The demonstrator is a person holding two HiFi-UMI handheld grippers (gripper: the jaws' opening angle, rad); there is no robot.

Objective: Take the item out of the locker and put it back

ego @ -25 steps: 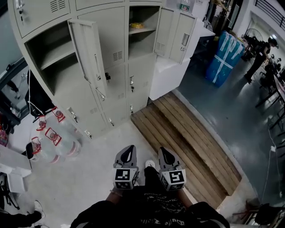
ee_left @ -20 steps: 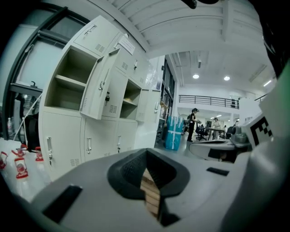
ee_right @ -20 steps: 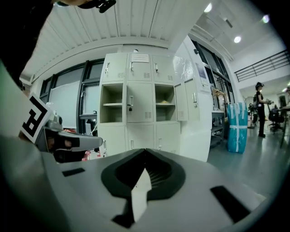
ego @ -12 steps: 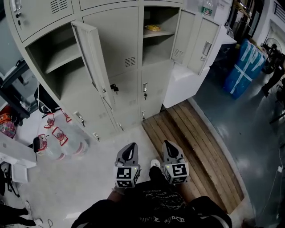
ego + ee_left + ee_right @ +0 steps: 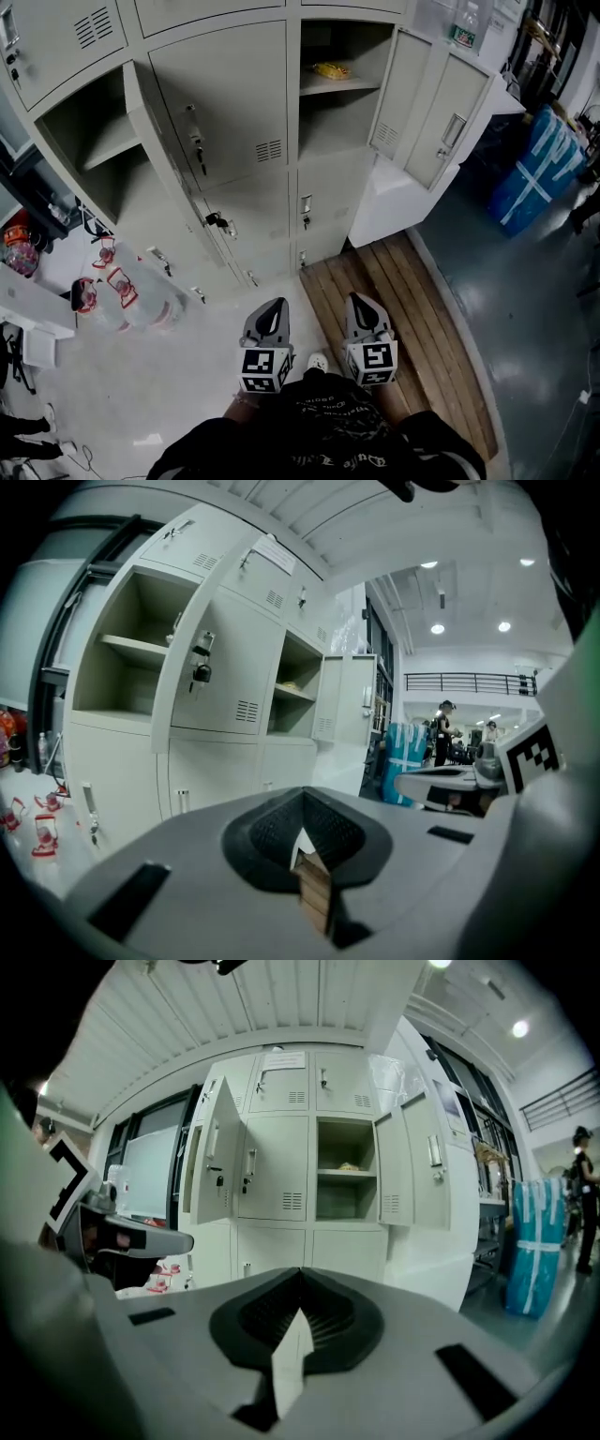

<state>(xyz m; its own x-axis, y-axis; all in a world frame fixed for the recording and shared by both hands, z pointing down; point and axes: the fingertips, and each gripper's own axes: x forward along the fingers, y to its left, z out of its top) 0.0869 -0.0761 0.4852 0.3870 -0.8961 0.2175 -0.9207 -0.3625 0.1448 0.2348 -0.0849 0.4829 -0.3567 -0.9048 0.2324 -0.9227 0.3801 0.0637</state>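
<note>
A yellow item [image 5: 330,69] lies on the shelf of an open upper compartment in the pale grey locker bank [image 5: 244,103]; it also shows in the right gripper view [image 5: 349,1167] and faintly in the left gripper view [image 5: 289,685]. That compartment's door [image 5: 441,131] stands swung out to the right. My left gripper [image 5: 273,307] and right gripper [image 5: 358,302] are held low by my body, side by side, well short of the lockers. Both are shut with nothing between the jaws [image 5: 302,803] [image 5: 300,1283].
A second compartment [image 5: 94,141] at the left stands open with its door [image 5: 155,159] swung out. Water bottles [image 5: 122,291] lie on the floor at the left. A wooden platform [image 5: 403,309], a white cabinet [image 5: 394,202] and a blue wrapped bundle [image 5: 539,173] are to the right.
The head view has swung: the lockers now sit nearer and more central, and the right side of the room has slid out of view. Both grippers stay low and shut.
</note>
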